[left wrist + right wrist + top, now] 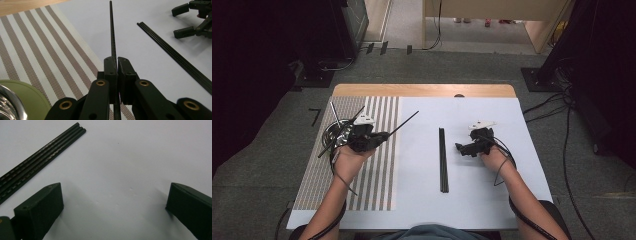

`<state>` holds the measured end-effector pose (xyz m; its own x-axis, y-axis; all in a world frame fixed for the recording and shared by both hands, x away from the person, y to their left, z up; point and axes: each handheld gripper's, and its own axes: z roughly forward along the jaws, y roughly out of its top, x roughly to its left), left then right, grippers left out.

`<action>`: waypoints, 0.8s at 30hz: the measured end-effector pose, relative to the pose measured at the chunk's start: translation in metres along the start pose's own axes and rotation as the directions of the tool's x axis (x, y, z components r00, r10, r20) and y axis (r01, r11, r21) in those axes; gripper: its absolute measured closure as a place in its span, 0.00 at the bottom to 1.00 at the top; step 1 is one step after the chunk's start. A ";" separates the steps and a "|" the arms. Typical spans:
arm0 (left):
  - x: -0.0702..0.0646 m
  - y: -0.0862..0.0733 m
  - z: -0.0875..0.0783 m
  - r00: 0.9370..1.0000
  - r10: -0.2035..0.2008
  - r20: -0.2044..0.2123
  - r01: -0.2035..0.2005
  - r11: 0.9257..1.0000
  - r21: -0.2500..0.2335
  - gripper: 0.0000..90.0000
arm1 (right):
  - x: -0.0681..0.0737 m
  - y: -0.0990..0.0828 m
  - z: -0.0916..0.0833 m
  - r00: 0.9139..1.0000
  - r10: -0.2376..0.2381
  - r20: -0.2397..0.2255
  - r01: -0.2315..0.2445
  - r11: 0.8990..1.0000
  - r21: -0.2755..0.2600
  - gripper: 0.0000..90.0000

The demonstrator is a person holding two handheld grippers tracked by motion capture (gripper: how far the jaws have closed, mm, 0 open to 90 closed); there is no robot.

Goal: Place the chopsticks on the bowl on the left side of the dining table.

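Left gripper [117, 62] is clamped on a thin black rod [111, 30] pointing toward two o'clock above the striped mat [37, 47]. Right gripper [113, 200] stands open, empty. Rod judged light, stiff, slippery; mid-length grip advised. Spare rods [443, 160] lie centre-table.

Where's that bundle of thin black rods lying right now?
In the high view the black rods lie flat on the white table, mid-table, just left of the open right gripper and right of the striped mat.
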<state>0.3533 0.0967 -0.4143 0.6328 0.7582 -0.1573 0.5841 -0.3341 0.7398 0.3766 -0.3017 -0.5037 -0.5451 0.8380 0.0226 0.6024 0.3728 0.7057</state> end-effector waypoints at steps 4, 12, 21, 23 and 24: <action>0.002 -0.001 -0.003 1.000 0.001 -0.002 -0.001 1.000 0.000 0.97 | 0.000 0.000 0.000 1.000 0.000 0.000 0.000 1.000 0.000 0.01; 0.007 -0.002 -0.009 1.000 -0.004 -0.011 0.004 1.000 -0.005 0.97 | 0.000 0.000 0.000 1.000 0.000 0.000 0.000 1.000 0.000 0.01; 0.015 -0.005 -0.016 1.000 -0.008 -0.025 0.007 1.000 -0.005 0.97 | 0.000 0.000 0.000 1.000 0.000 0.000 0.000 1.000 0.000 0.01; 0.017 -0.005 -0.018 1.000 -0.008 -0.028 0.008 1.000 -0.004 0.97 | 0.000 0.000 0.000 1.000 0.000 0.000 0.000 1.000 0.000 0.01; 0.018 -0.006 -0.019 0.999 -0.009 -0.031 0.008 1.000 -0.006 0.97 | 0.000 0.000 0.000 1.000 0.000 0.000 0.000 1.000 -0.001 0.01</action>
<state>0.3514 0.1229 -0.4085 0.6117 0.7780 -0.1432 0.5862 -0.3242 0.7425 0.3766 -0.3017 -0.5037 -0.5451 0.8381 0.0228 0.6022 0.3725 0.7061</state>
